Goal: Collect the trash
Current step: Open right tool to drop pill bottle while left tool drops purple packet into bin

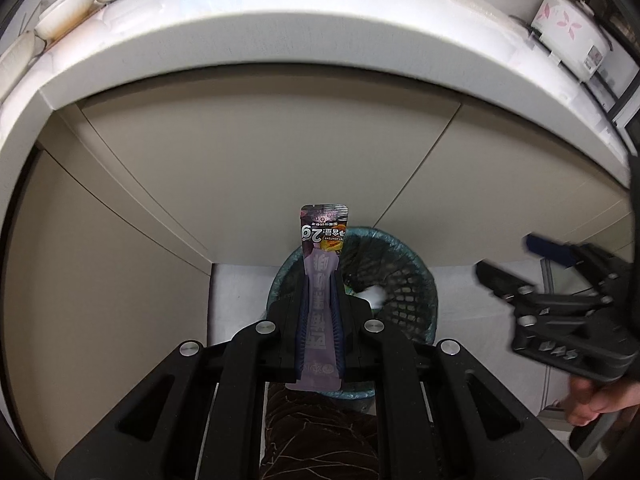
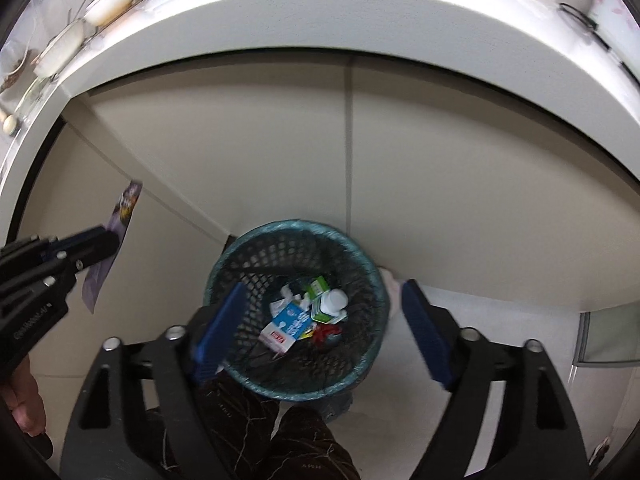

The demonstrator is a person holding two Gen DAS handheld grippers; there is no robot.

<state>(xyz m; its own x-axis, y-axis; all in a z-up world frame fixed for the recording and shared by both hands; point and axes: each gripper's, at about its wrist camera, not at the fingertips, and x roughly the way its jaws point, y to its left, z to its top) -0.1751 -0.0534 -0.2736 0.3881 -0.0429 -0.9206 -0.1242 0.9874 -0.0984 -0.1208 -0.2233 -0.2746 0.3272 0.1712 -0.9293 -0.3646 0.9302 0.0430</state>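
Your left gripper (image 1: 320, 280) pinches a glossy foil-like wrapper (image 1: 323, 240), its black arms matt plastic with shiny metal pivots. Below you sits a plastic mesh bin (image 2: 296, 312), holding printed paper cartons (image 2: 288, 326), under a smooth glossy white countertop (image 1: 280, 36).

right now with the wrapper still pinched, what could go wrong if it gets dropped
Two risks. In the right wrist view the left hand-held gripper holds the purple wrapper well left of the mesh bin, so releasing here would likely land it on the floor. The flat, light wrapper may also flutter past the rim. The right hand-held gripper hangs open over the bin's mouth and could block the drop.
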